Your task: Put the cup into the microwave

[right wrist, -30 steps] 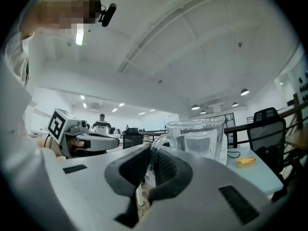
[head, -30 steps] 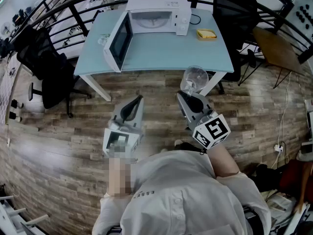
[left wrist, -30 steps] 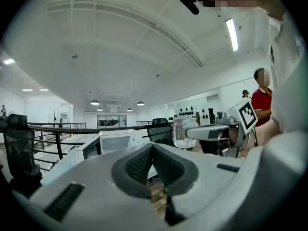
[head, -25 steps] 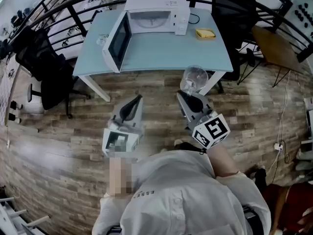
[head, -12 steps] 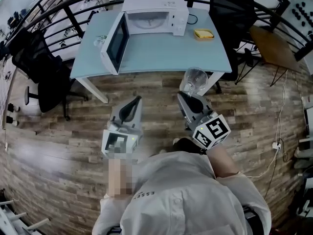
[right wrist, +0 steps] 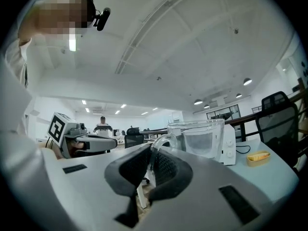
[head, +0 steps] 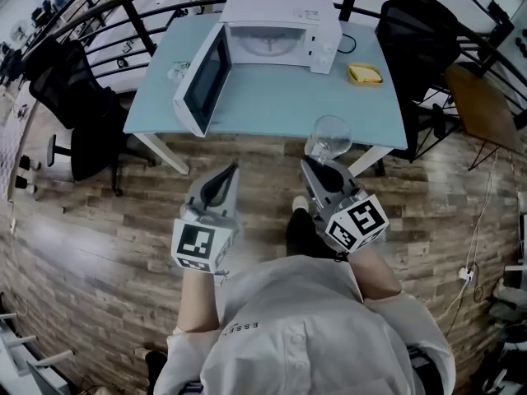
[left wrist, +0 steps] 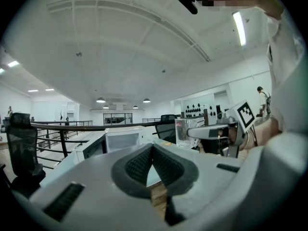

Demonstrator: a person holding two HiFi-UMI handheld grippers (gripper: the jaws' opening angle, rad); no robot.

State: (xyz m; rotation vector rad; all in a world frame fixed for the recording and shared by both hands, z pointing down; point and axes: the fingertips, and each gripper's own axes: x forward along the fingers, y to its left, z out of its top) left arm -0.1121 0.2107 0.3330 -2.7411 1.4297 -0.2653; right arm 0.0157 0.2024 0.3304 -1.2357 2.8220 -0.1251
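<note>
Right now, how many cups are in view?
1: the clear cup, its handle clamped in the right gripper, held at the table's near edge. None shows in the open microwave, though its cavity is only partly visible.

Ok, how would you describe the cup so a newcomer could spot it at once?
Start at the pale blue table with the open white microwave. At its near edge, the right gripper holds the cup by its handle. It alone is clear glass, held up rather than set down.
</note>
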